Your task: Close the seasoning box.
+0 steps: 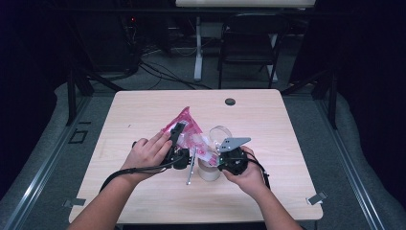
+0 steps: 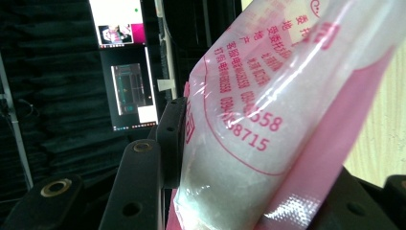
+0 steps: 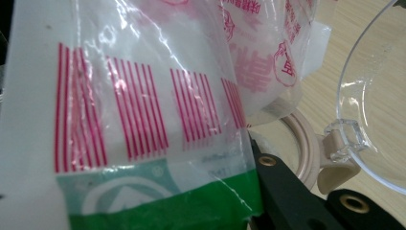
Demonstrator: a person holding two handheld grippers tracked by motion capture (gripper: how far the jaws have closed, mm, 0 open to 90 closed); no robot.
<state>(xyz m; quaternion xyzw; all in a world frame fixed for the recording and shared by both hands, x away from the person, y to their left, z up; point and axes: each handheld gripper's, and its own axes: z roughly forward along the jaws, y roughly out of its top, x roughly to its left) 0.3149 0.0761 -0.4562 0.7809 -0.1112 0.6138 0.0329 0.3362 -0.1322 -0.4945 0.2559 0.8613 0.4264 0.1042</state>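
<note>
Two hands, two grippers, one pink bag over one jar.
Left gripper point(image 1: 179, 143) jaws clamp the pink bag point(image 1: 189, 129) left of the jar point(image 1: 209, 168); right gripper point(image 1: 229, 155) jaws pinch its other end above the jar on the surface point(image 1: 143, 110).

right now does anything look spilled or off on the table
No spill shows. The pink bag is held tilted over the open container, whose clear lid is flipped back. A metal spoon lies loose beside it.
</note>
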